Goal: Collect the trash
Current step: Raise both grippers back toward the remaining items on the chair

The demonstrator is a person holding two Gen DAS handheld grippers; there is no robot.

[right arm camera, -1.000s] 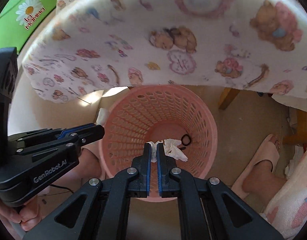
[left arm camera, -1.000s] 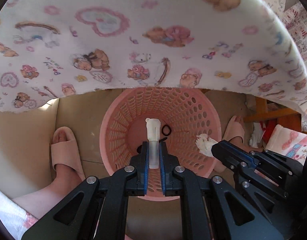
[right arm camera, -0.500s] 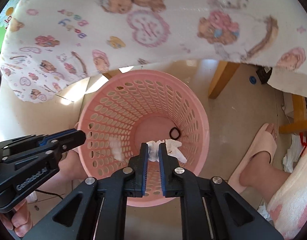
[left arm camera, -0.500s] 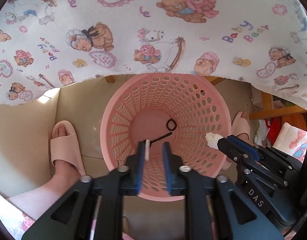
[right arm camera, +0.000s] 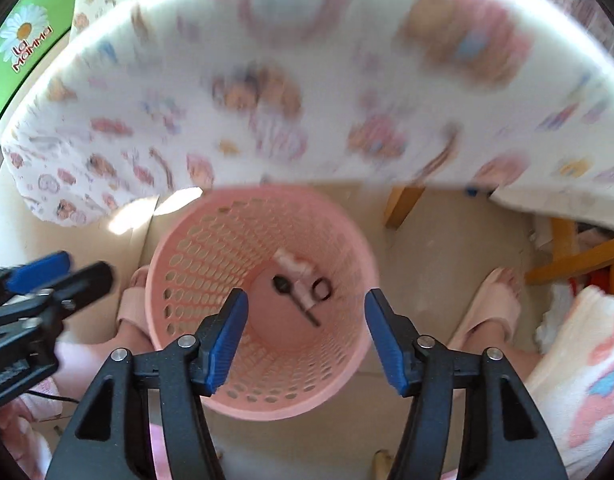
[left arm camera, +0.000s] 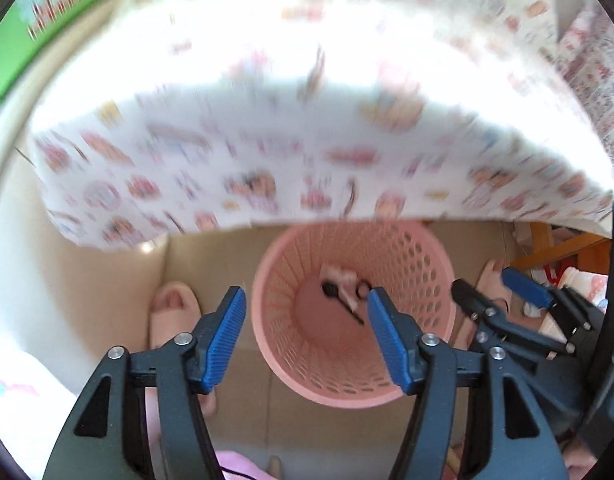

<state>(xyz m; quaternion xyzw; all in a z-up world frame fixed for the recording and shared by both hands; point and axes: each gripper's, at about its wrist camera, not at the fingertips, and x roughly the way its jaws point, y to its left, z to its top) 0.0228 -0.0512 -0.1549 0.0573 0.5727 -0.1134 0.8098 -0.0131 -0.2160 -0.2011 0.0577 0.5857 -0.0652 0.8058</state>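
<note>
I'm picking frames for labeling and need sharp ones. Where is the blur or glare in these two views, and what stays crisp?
Left wrist view: the printed cloth is motion-smeared and blown out white on top; the pink basket is soft; the left gripper is crisp. Right wrist view: the cloth is again streaked, the basket clearer, the right gripper sharp.

We hold our left gripper (left arm camera: 306, 306) pointing downward with its jaws spread wide, the blue pads (left arm camera: 226, 336) well apart and nothing between them. Our right gripper (right arm camera: 305, 308) points down the same way, jaws equally wide and empty. The two sit side by side: each shows at the edge of the other's view, and both look open there too, though blur makes that hard to confirm. Our feet in pink slippers (right arm camera: 492, 305) stand below, one on either side, with bare ankles above them.
</note>
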